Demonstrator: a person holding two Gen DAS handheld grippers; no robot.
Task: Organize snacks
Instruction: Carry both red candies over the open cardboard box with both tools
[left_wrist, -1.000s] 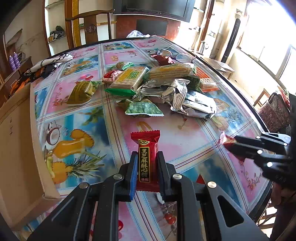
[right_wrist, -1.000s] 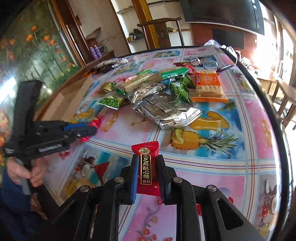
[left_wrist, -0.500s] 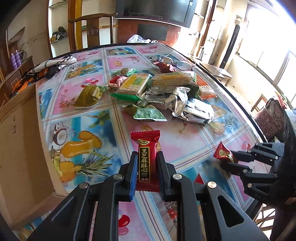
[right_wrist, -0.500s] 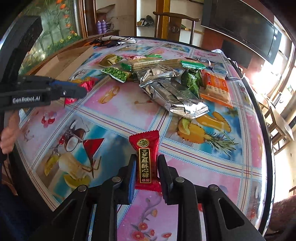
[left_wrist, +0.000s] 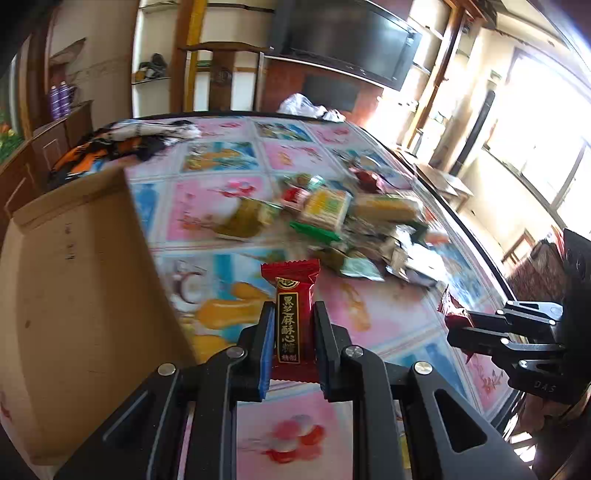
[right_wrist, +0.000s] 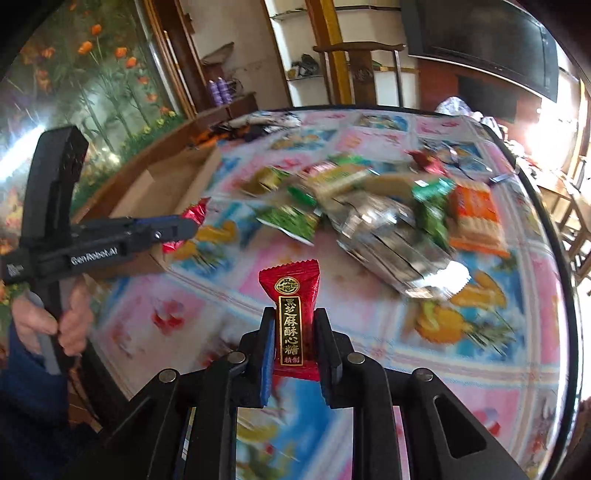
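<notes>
Nearest each lens, both grippers are already loaded: the left gripper (left_wrist: 291, 332) pinches a red candy (left_wrist: 291, 317) between narrow-set jaws, and the right gripper (right_wrist: 293, 336) clamps a second red candy (right_wrist: 291, 317) the same way, each wrapper standing upright with its long axis running out along the fingers. Just to the left of the left gripper, and very near it, stands the cardboard box (left_wrist: 74, 280), its tall brown wall filling that side of the left wrist view; from the right wrist view the same box sits at the table's left edge, with the left gripper's candy poking out beside its open top. That is the relation the next move seems to turn on: the box lies to the left of both tools, so the left hand is far nearer and would probably drop first, while the right must cross over the tablecloth (right_wrist: 480, 387) to reach it. The person's left hand (right_wrist: 70, 321) grips its handle low at the table's rim, tool held roughly level. Further off, the pile of mixed snacks (right_wrist: 373, 206) lies in the middle of the table, blurred, well apart from both grippers.
</notes>
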